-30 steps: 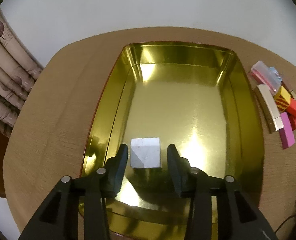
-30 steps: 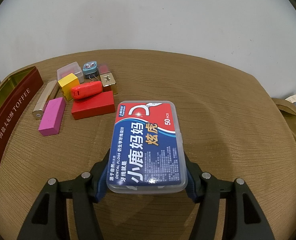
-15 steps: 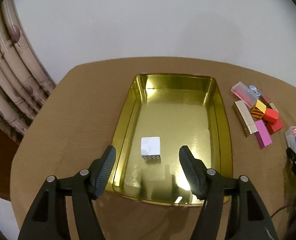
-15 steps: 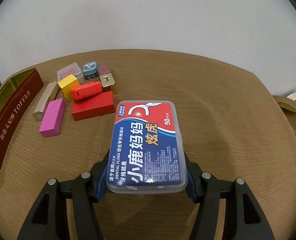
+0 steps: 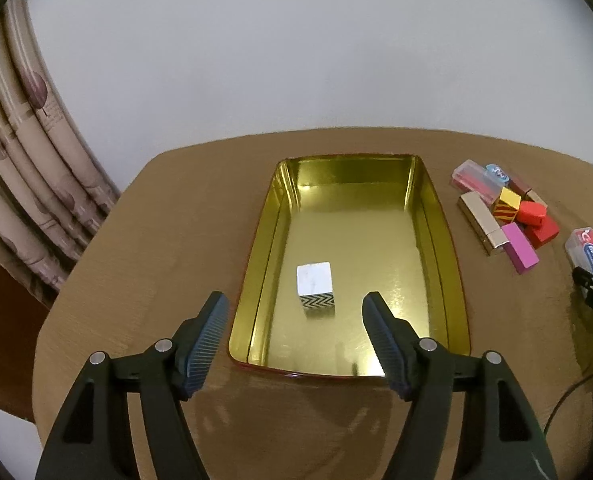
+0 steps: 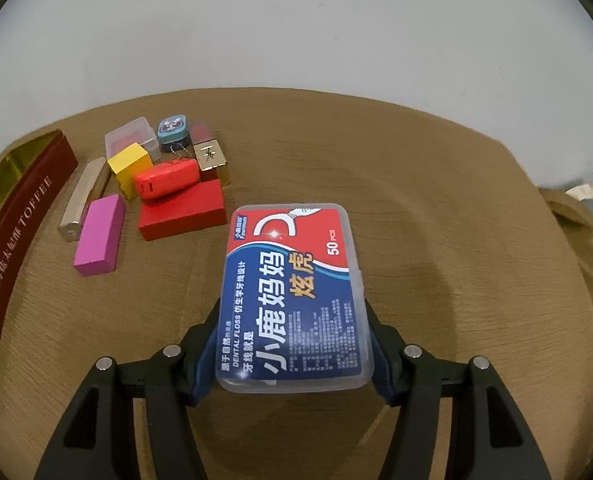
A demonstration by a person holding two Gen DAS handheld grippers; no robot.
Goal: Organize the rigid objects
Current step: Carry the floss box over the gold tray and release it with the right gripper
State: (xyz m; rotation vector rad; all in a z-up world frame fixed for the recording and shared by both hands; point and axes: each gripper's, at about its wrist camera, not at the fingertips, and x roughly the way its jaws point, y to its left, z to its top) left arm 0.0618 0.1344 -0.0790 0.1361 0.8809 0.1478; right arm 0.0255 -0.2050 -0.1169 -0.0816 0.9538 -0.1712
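You let go of the little box (image 5: 315, 288); your left hand-held gripper (image 5: 294, 330) is opening, empty. Your right hand-held gripper (image 6: 292, 344) still squeezes the floss box (image 6: 294, 300); tin (image 5: 454, 256) next.

Plain white wall (image 5: 296, 60) behind, bare, evenly lit, no shadows of note. Table (image 5: 156, 240) covered in tan-brown woven cloth, rounded corners, faint ripple grain in fabric. Pleated curtain (image 5: 28, 184) at far left of left wrist view, cream with muted plum tree print, hanging in thick folds beside table edge. Dark brown surface (image 5: 0, 312) below curtain, beside table edge; what it is, unclear. Cloth (image 6: 568, 240) drooping in folds over right edge. Light soft, overhead, slightly warm.
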